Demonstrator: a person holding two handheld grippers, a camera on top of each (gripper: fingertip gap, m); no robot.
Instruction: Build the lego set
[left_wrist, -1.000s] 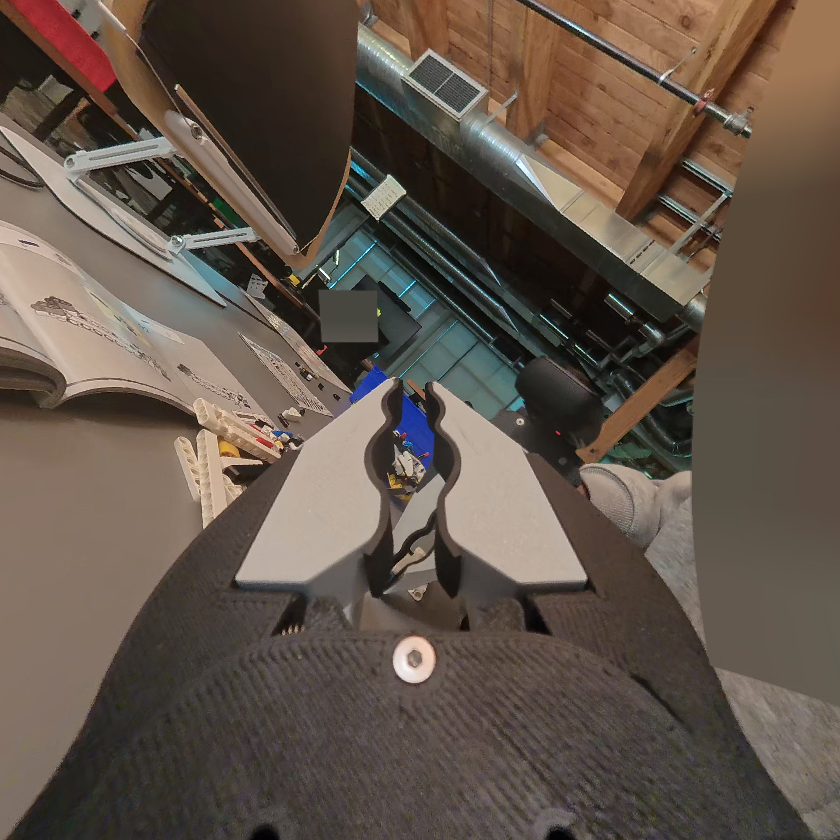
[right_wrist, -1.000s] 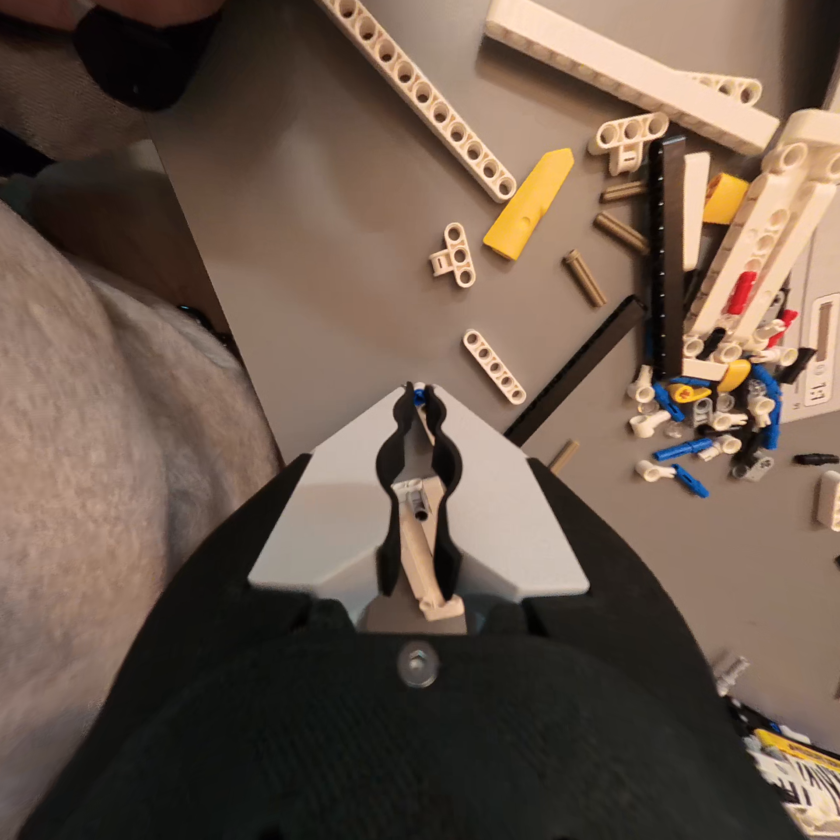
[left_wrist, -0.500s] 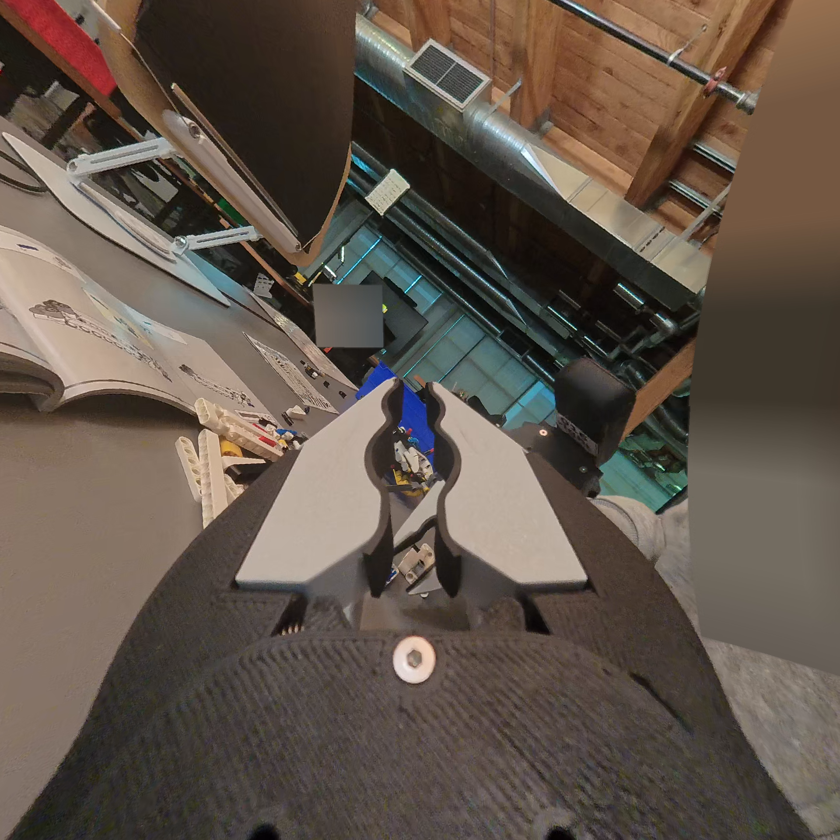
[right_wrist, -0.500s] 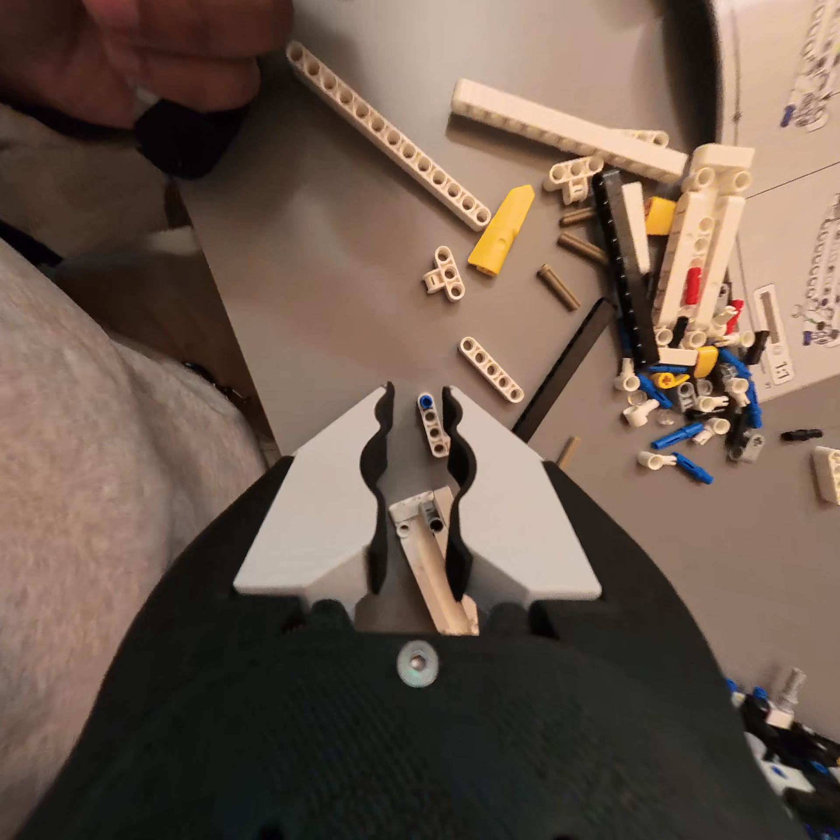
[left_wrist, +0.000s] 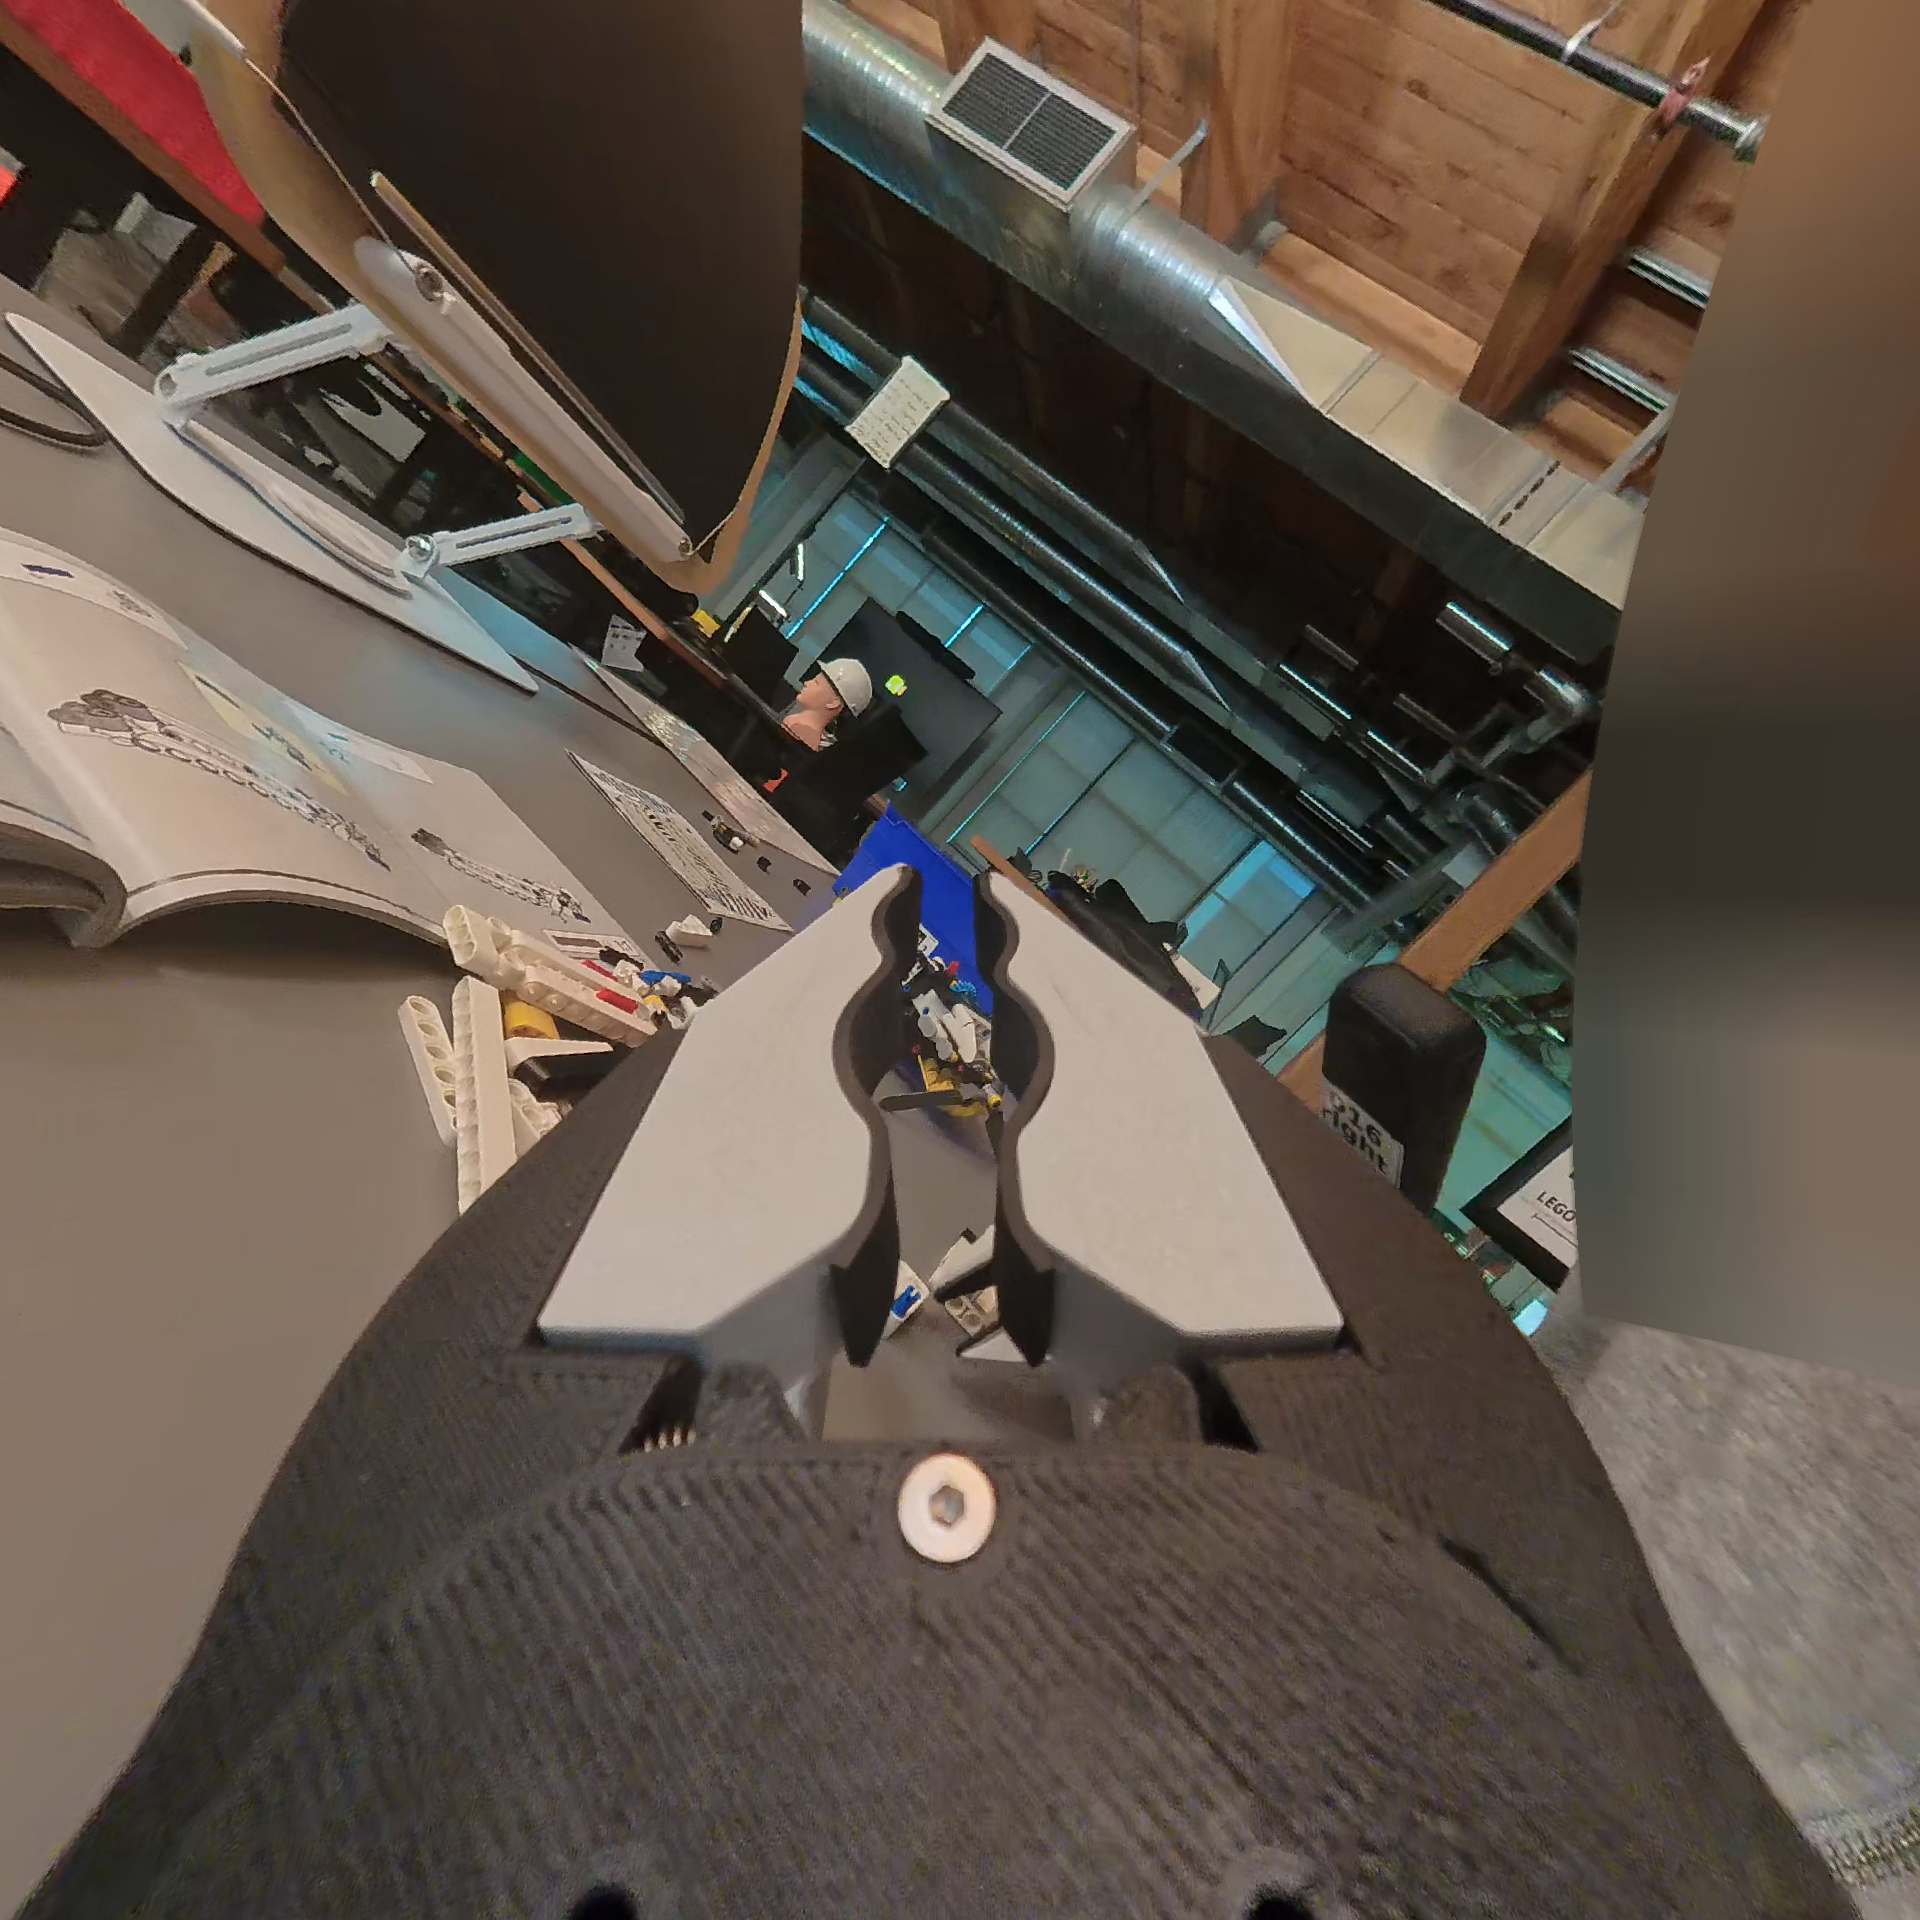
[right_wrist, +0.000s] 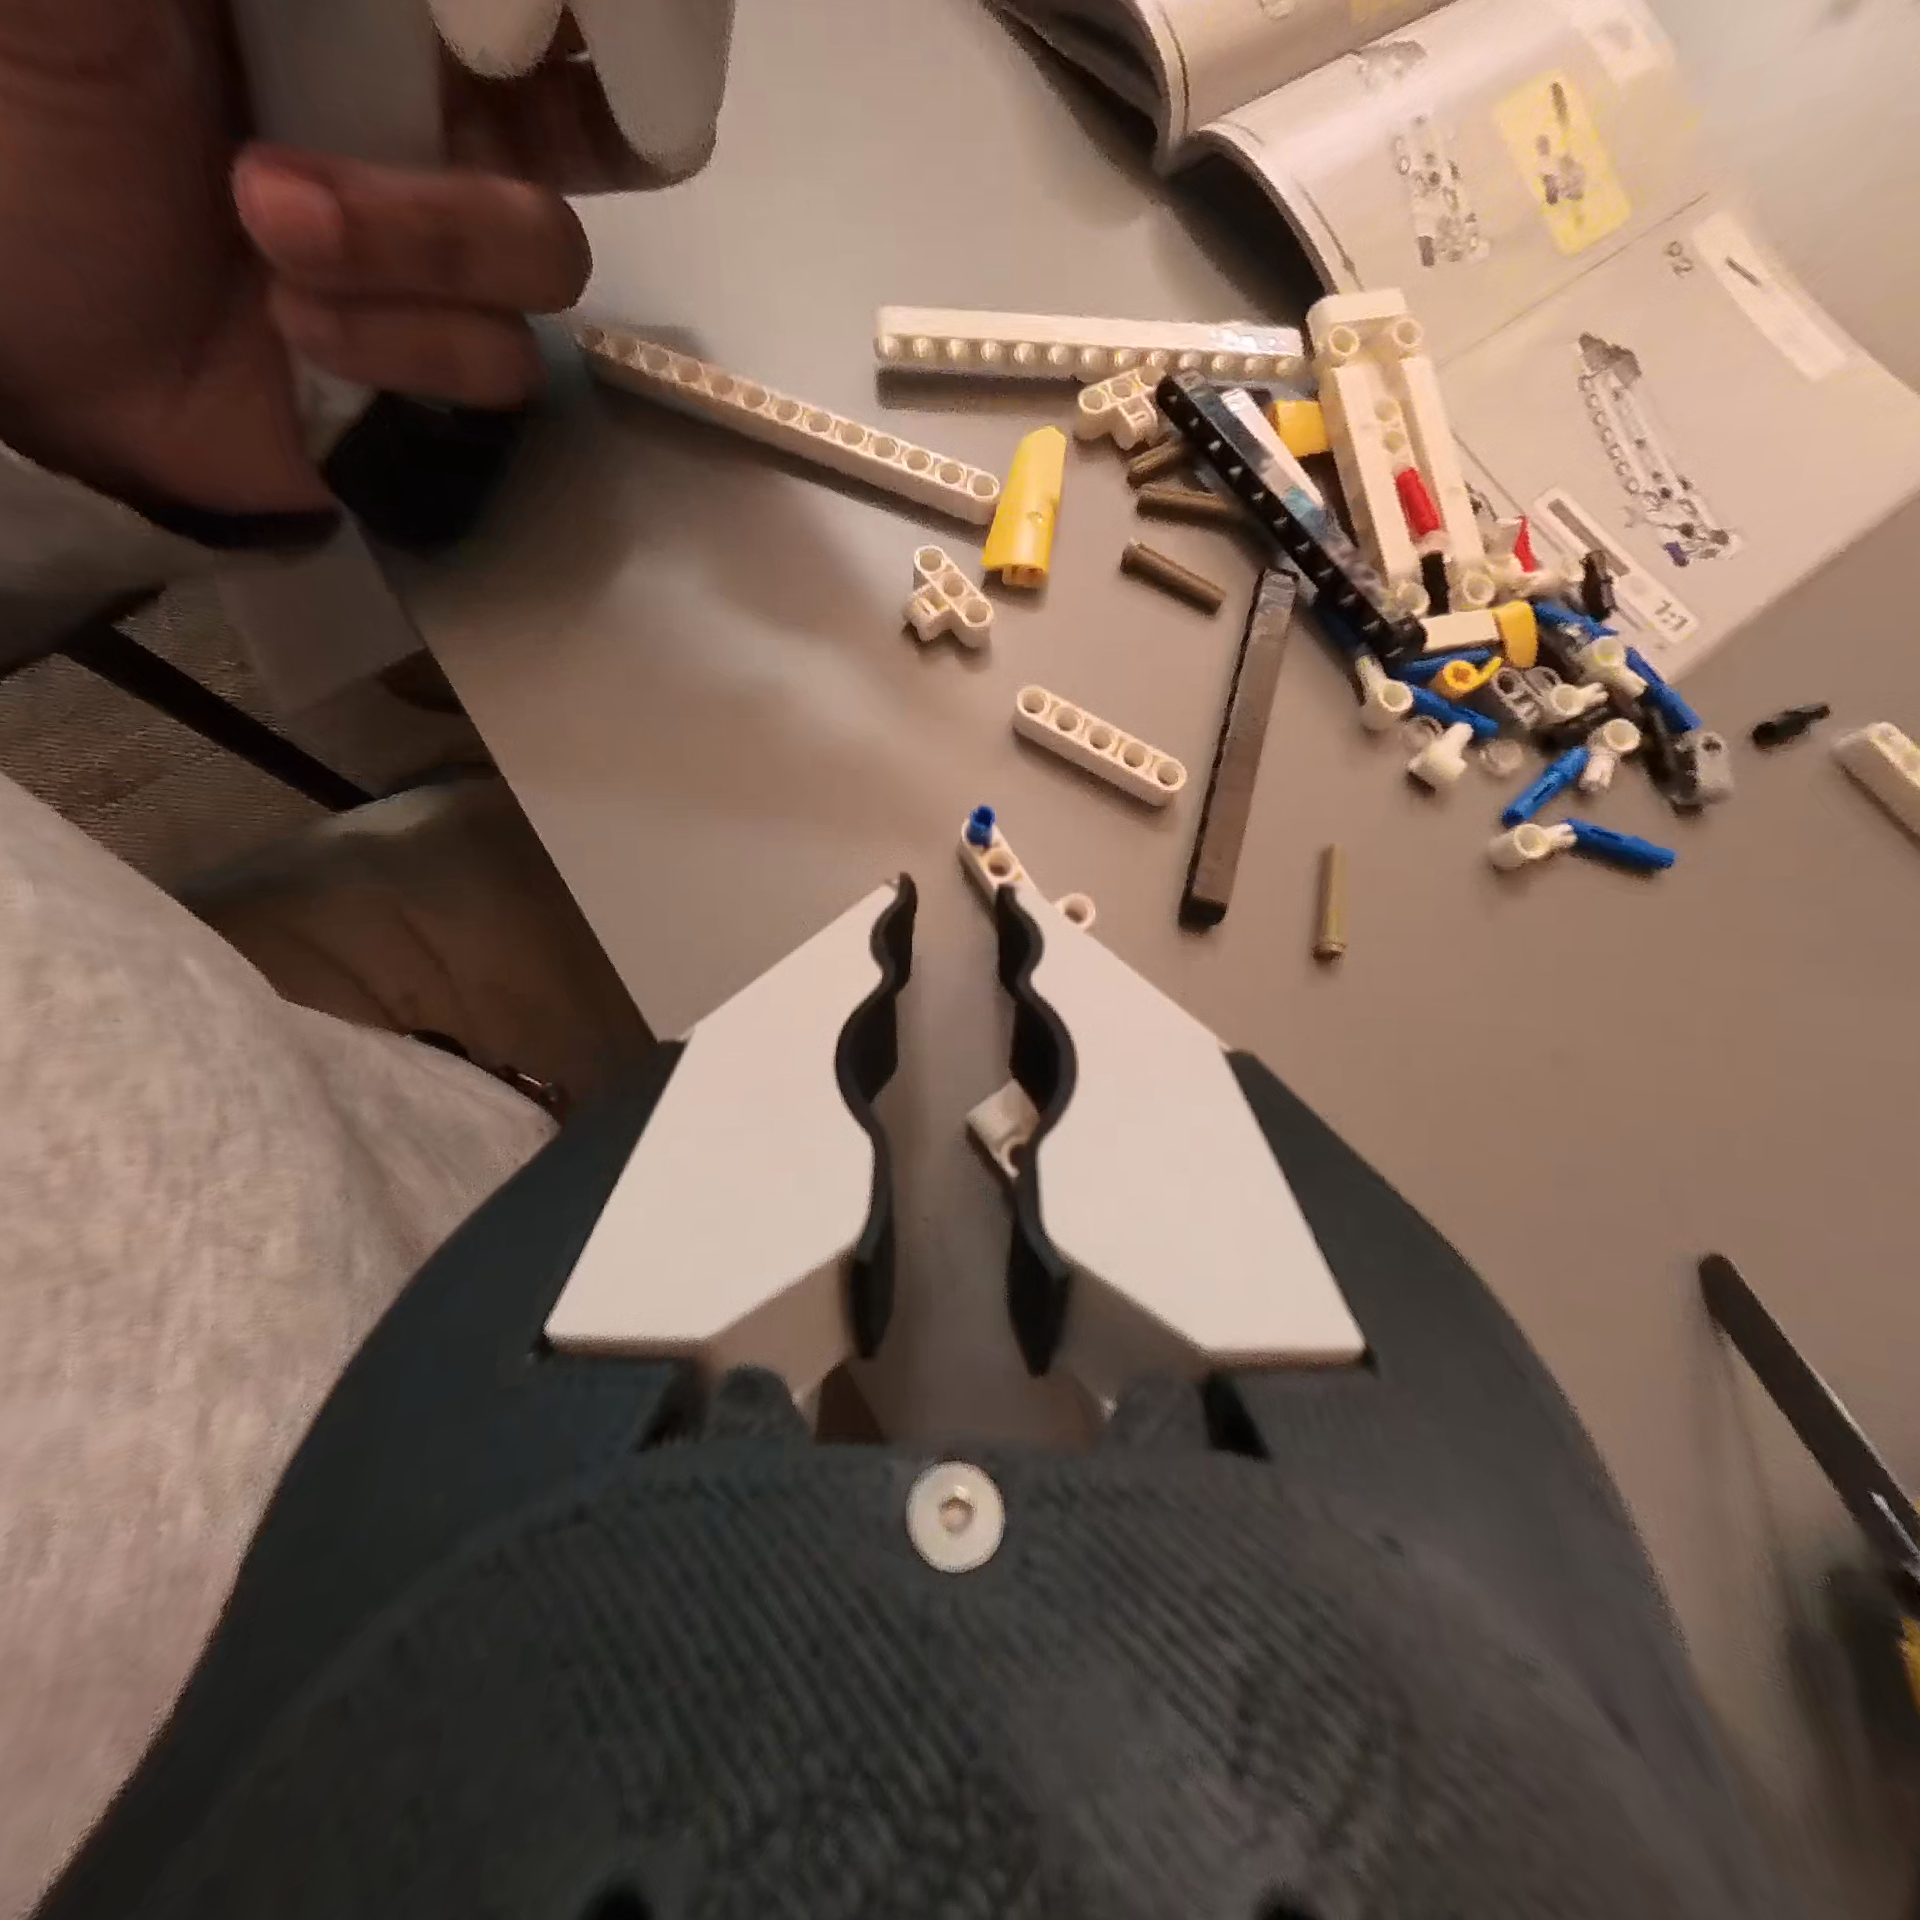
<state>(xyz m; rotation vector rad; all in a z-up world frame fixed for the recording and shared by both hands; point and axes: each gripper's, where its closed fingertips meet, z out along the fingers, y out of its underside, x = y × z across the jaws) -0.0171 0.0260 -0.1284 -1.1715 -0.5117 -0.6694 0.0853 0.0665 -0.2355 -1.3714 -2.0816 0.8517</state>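
Nearest the right wrist camera, the right tongs (right_wrist: 954, 902) stand apart with a clear gap and nothing gripped between them, hanging over the grey worktop (right_wrist: 727, 665). Just beyond and partly under their right finger lies a small white beam with a blue pin (right_wrist: 987, 847) at its far end, flat on the worktop. Farther on rest a short white five-hole beam (right_wrist: 1099, 744), a black beam (right_wrist: 1242, 743) beside it, a white T-shaped connector (right_wrist: 948, 600) and a yellow curved piece (right_wrist: 1027, 497). Behind these lie a long white beam with holes (right_wrist: 790, 421) and, to the right, a heap of white, blue, black and red lego pieces (right_wrist: 1455, 613) that spills onto the open instruction booklet (right_wrist: 1507, 177). At upper left a person's hand (right_wrist: 343, 239) grips a pale handle. From the left wrist camera, the left tongs (left_wrist: 943, 883) are raised and tilted up toward the ceiling ducts, their tips narrowly apart with nothing between them; whether small pieces glimpsed low in the gap are held I cannot tell. Left of them on the worktop (left_wrist: 187, 1091) lie white beams (left_wrist: 473, 1081) and the booklet (left_wrist: 239, 800), with a monitor stand (left_wrist: 312, 488) farther off.
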